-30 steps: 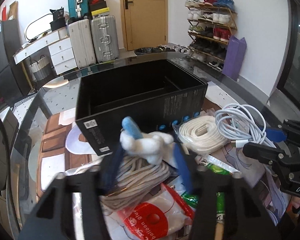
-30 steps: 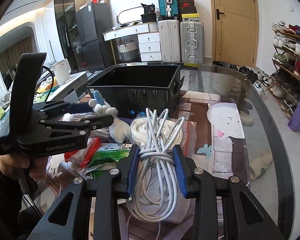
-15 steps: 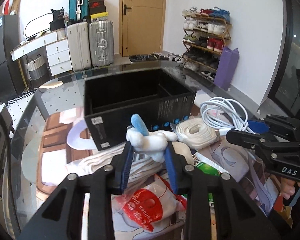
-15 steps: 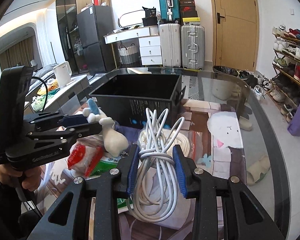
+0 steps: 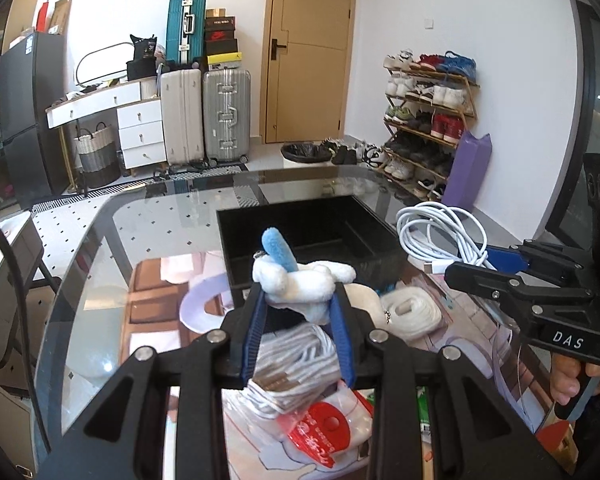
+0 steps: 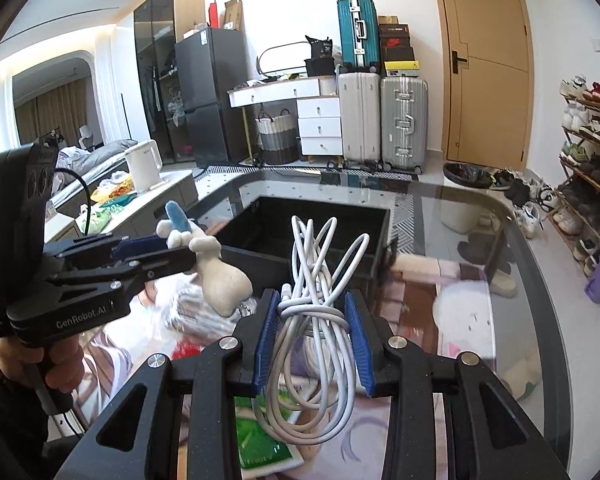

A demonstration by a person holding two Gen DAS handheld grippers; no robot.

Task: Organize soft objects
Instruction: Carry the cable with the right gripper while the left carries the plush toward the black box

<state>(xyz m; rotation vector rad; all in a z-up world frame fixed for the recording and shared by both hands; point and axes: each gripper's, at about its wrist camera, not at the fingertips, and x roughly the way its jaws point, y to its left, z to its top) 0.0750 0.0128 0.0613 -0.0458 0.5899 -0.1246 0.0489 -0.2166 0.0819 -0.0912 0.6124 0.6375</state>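
My left gripper (image 5: 298, 300) is shut on a white plush toy (image 5: 300, 280) with a blue ear, held in the air above the table's pile. From the right wrist view the same toy (image 6: 220, 276) hangs from the left gripper (image 6: 168, 250) at the left. My right gripper (image 6: 312, 312) is shut on a bundle of white cable (image 6: 320, 280), lifted off the table. That cable bundle (image 5: 440, 236) and the right gripper (image 5: 496, 260) show at the right of the left wrist view. An open black box (image 5: 364, 256) stands just beyond both, its inside dark.
On the glass table (image 5: 148, 224) lie a coil of cream rope (image 5: 414, 312), a bagged grey cord (image 5: 292, 364), a red-labelled bag (image 5: 324, 428) and a green packet (image 6: 260, 440). Suitcases (image 6: 380, 116), a shoe rack (image 5: 428, 116) and a door (image 6: 484, 64) stand behind.
The left gripper closed on the plush toy and lifted it off the pile. The right gripper rose with the cable bundle. Both now sit nearer the black box.
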